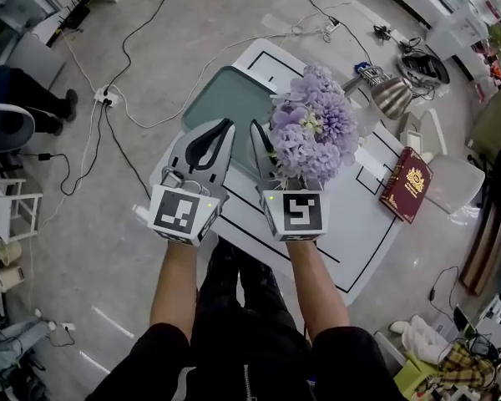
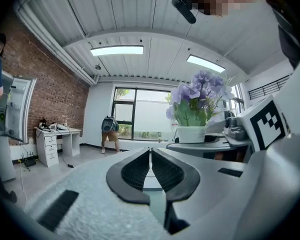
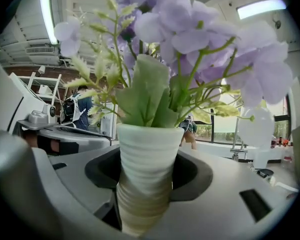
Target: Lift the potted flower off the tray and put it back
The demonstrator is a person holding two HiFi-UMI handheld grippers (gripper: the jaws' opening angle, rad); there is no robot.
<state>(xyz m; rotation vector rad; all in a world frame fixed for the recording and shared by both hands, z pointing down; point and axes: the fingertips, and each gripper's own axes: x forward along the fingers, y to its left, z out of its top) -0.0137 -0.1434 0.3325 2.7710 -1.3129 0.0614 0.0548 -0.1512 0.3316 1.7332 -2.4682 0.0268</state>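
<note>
Right hand-held gripper (image 3: 149, 171) clamped on the white ribbed pot of the potted flower (image 1: 313, 128), held aloft by the green tray's (image 1: 221, 98) right edge. From the head view the blooms hide the pot. Left hand-held gripper (image 2: 150, 154) has its jaws together and empty.

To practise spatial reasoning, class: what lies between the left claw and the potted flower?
One jaw of the right claw, shut on the potted flower; the head view shows it.

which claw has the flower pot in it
The right claw: its jaws clamp the white ribbed pot of purple flowers. The left claw is shut and empty.
</note>
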